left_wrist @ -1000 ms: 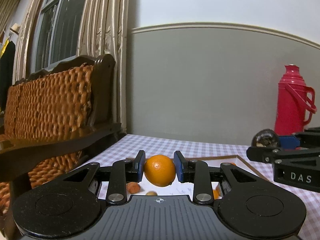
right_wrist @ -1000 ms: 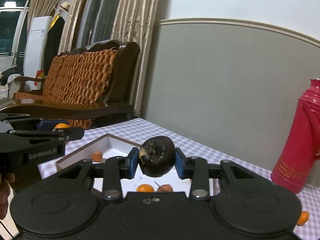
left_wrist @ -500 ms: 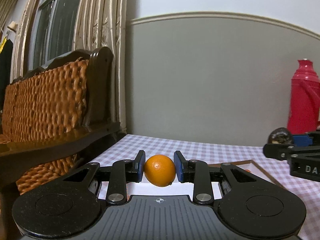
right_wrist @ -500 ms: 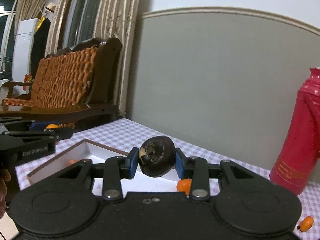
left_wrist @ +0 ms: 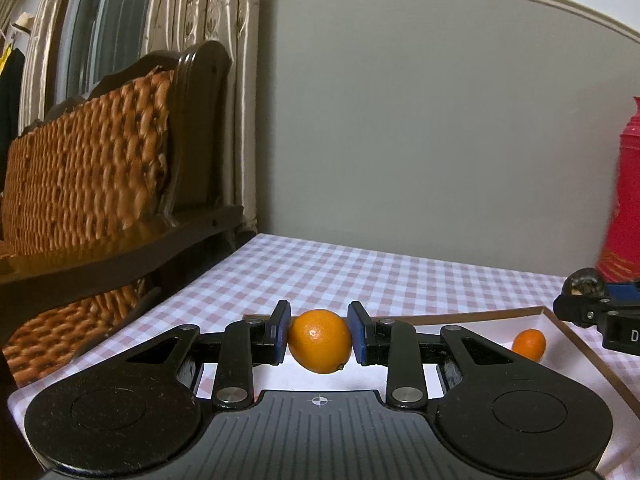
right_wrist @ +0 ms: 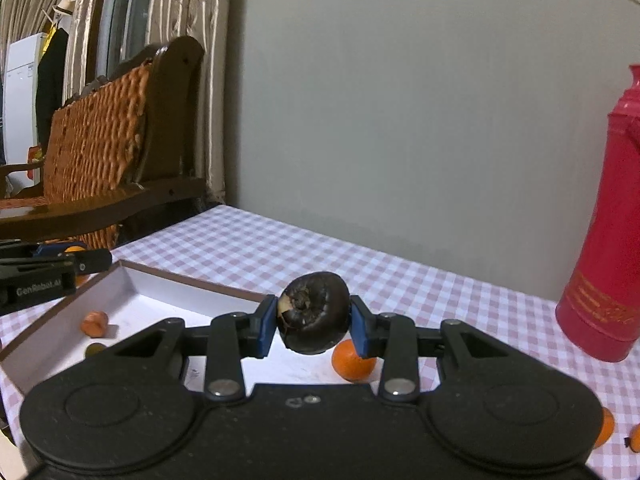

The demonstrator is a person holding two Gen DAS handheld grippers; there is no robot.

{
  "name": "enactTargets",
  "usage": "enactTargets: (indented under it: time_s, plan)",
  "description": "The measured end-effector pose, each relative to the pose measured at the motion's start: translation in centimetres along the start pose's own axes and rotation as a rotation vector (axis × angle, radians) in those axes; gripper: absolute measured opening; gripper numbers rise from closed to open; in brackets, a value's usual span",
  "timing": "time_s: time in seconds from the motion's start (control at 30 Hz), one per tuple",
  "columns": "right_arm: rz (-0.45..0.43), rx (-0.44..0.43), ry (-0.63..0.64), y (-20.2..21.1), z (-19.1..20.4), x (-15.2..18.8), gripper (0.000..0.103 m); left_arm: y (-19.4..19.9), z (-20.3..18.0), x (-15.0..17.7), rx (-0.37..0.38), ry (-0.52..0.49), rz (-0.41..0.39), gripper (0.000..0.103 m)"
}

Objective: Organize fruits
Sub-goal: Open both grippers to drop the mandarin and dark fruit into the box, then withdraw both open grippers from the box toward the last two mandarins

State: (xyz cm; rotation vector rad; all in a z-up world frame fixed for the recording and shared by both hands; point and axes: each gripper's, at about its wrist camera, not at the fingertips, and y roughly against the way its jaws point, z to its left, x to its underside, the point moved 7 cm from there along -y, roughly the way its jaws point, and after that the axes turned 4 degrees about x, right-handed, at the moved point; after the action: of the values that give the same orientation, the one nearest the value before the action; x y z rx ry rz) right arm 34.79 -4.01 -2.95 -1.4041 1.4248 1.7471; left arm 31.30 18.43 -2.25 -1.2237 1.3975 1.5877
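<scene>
My left gripper is shut on a small orange, held just above the near left part of a shallow white tray with a brown rim. My right gripper is shut on a dark, wrinkled round fruit over the same tray. In the left wrist view the right gripper shows at the right edge with the dark fruit. In the right wrist view the left gripper shows at the left edge. Small orange fruits lie in the tray.
A red thermos stands on the checked tablecloth to the right. More small orange fruits lie on the cloth at the lower right. A wicker-backed wooden bench stands left of the table, by curtains. A grey wall is behind.
Both grippers moved forward and slightly down over the table, each keeping its fruit. The tray and thermos have shifted right and look nearer in both views.
</scene>
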Motion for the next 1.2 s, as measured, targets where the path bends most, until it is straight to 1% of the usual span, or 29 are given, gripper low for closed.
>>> enactTargets:
  time_s: [0.13,0.2,0.23,0.27,0.3,0.33,0.37,0.4,0.47,0.53,0.67,0.8,1.0,1.07,1.13,1.2]
  plan:
    - [0.029,-0.008,-0.016,-1.6,-0.5,0.1,0.029,-1.1,0.2,0.6,-0.010,-0.002,0.023,0.032]
    - [0.041,-0.022,-0.031,-2.4,-0.8,0.2,0.029,-1.3,0.5,0.9,-0.029,-0.011,0.021,0.032]
    - [0.060,-0.033,-0.026,-2.9,-0.7,0.4,0.030,-1.4,0.6,1.0,-0.031,-0.015,0.023,0.036]
    - [0.101,-0.033,-0.009,-3.4,-0.7,0.7,0.031,-1.2,0.8,0.9,-0.040,-0.021,0.014,0.073]
    - [0.117,-0.016,-0.006,-3.5,-0.9,0.9,0.043,-0.6,1.1,0.7,-0.075,-0.018,-0.027,0.101]
    - [0.082,0.007,-0.016,-3.2,-1.2,0.7,0.079,0.1,1.4,0.3,-0.119,-0.016,-0.095,0.103]
    - [0.023,0.031,-0.025,-2.5,-1.4,0.4,0.097,0.3,1.5,-0.1,-0.126,-0.027,-0.109,0.103]
    - [-0.022,0.043,-0.022,-1.9,-1.5,0.2,0.095,0.3,1.4,-0.2,-0.117,-0.035,-0.102,0.103]
    - [-0.012,0.036,-0.014,-1.6,-1.5,0.1,0.094,0.2,1.5,0.0,-0.116,-0.020,-0.098,0.103]
    - [-0.023,0.029,-0.029,-1.1,-1.6,0.1,0.095,-0.1,1.3,0.3,-0.100,-0.023,-0.078,0.103]
    - [-0.006,0.026,-0.023,-1.3,-1.6,0.1,0.095,0.1,0.9,0.3,-0.098,-0.033,-0.085,0.103]
    - [0.001,0.034,-0.010,-1.4,-1.5,0.2,0.096,1.2,0.9,0.3,-0.102,-0.042,-0.090,0.103]
    - [-0.033,0.046,0.000,0.5,-1.3,-0.3,0.097,3.1,-0.6,0.3,-0.094,-0.082,-0.104,0.103]
    - [-0.061,0.069,0.008,1.3,-1.3,-0.6,0.097,3.8,-1.2,0.2,-0.099,-0.099,-0.123,0.103]
    - [-0.083,0.096,0.022,2.2,-1.3,-0.6,0.097,4.5,-1.5,0.1,-0.119,-0.113,-0.132,0.103]
    - [-0.094,0.113,0.016,2.8,-1.5,-0.5,0.097,5.3,-1.8,-0.2,-0.119,-0.100,-0.154,0.103]
